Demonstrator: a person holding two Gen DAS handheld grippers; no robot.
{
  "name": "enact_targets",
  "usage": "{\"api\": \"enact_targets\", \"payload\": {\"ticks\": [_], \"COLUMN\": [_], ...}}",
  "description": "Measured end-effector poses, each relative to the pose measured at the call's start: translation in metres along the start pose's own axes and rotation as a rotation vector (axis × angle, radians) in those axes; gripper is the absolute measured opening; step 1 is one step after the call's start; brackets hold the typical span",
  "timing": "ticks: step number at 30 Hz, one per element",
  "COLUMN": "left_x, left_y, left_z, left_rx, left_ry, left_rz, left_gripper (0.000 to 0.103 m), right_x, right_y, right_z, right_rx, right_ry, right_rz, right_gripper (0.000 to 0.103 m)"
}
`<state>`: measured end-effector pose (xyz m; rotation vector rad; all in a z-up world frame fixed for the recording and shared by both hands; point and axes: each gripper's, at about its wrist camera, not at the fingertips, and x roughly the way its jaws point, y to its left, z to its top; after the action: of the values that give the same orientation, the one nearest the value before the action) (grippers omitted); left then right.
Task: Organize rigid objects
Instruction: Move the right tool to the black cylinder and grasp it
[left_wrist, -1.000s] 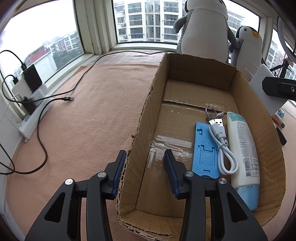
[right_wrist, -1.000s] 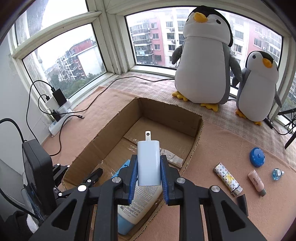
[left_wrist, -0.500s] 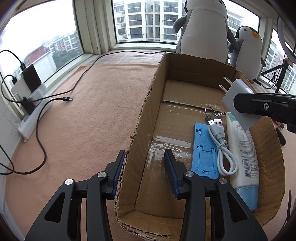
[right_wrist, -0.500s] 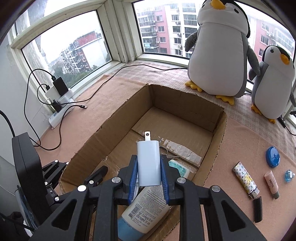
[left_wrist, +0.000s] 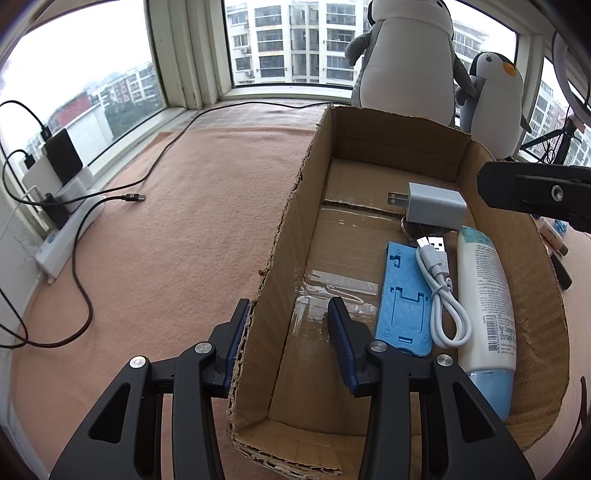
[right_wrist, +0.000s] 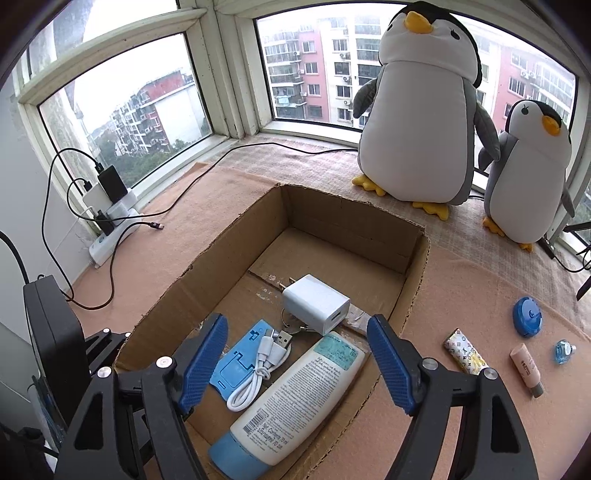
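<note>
- Charger (right_wrist: 317, 308) differs most from half a second ago: then clamped upright in the right tongs (right_wrist: 297, 365), it now lies on its side on the floor of the cardboard box (right_wrist: 236, 236), prongs toward the box's left wall, above the lotion tube (right_wrist: 295, 398).
- Right tongs now gape wide and hold nothing, above the box's near end.
- Left tongs (left_wrist: 288, 347) are unchanged, straddling the box's left wall, partly spread, one pad outside, one inside.
- Inside the box: one blue phone stand (right_wrist: 240, 360), one coiled white cable (right_wrist: 258, 373), one tube, one charger.
- Two plush penguins (right_wrist: 417, 110) stand by the window.
- Only the right wrist view shows the blue round case (right_wrist: 527, 316), patterned tube (right_wrist: 466, 350), pink tube (right_wrist: 526, 369) and small blue bottle (right_wrist: 563, 350) clearly, outside the box on the mat.
</note>
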<state>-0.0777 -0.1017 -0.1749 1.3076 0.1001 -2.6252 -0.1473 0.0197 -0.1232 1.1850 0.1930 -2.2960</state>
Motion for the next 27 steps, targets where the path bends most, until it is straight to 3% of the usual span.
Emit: {"api": "enact_targets", "payload": {"ticks": [17,27], "left_x": [0.001,0.001], "left_y": [0.001,0.002], "left_z": [0.002,0.001], "left_rx": [0.003,0.003], "left_ry": [-0.001,-0.001], "left_rz": [0.002,0.002], "left_gripper": [0.041,0.041], "right_x": [-0.026,-0.056], "right_y": [-0.035,-0.082], "right_z": [-0.014,-0.037], "right_rx": [0.064,0.088], "right_ry": [-0.036,-0.036], "right_rz": [-0.016,-0.069], "right_gripper": [0.074,0.074]}}
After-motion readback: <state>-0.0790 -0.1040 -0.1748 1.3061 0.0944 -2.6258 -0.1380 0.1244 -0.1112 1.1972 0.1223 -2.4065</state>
